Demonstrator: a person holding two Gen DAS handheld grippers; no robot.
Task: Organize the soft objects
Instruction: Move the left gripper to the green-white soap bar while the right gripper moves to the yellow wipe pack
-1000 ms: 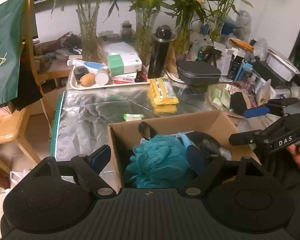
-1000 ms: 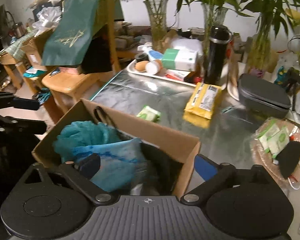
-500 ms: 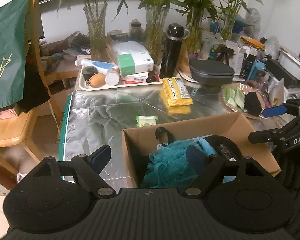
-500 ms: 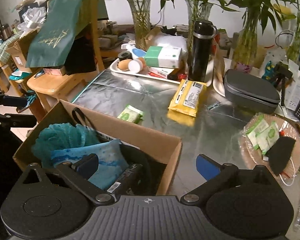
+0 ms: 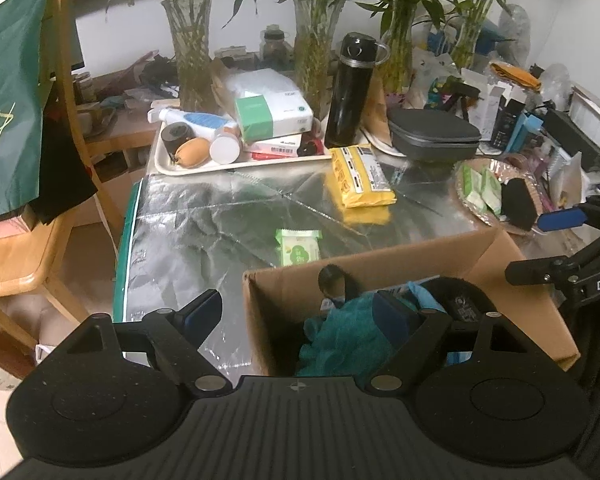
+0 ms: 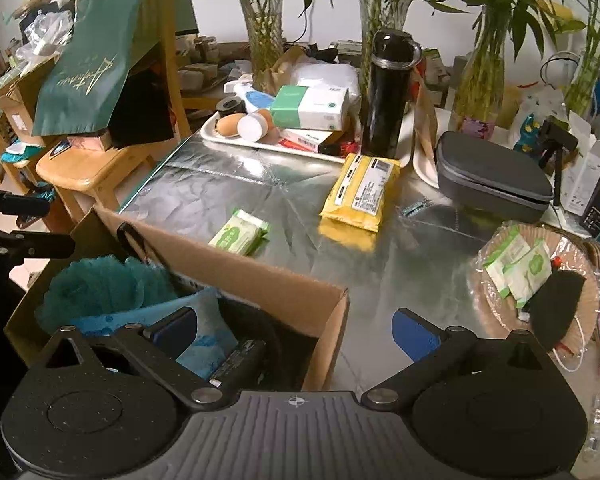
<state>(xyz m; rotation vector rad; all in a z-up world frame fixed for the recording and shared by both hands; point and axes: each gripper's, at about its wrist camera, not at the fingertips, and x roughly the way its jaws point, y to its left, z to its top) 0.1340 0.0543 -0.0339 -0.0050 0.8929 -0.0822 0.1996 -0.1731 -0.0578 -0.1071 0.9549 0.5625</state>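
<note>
Teal mesh sponge (image 5: 340,336): inside cardboard box (image 5: 512,280), left end, against wall; soft, so lies bunched, likely stowed.
Blue cloth (image 6: 204,332): in box, beside sponge.
Green wipes pack (image 5: 298,246): on tabletop (image 5: 204,240) just beyond box; candidate next, I judge.
My left fingers (image 5: 300,312): wide, empty, above box's left end.
My right fingers (image 6: 296,332): wide, empty, straddling box's right wall.

Two matte black handheld tools with blue finger pads

The left tool (image 5: 296,314) and right tool (image 6: 296,330) each show a ribbed black body, two round speckled housings, angular link arms pinned by silver screws, and a small crosshair mark at centre. Seen from the left wrist, the right one's side carries white letters "DAS".
</note>
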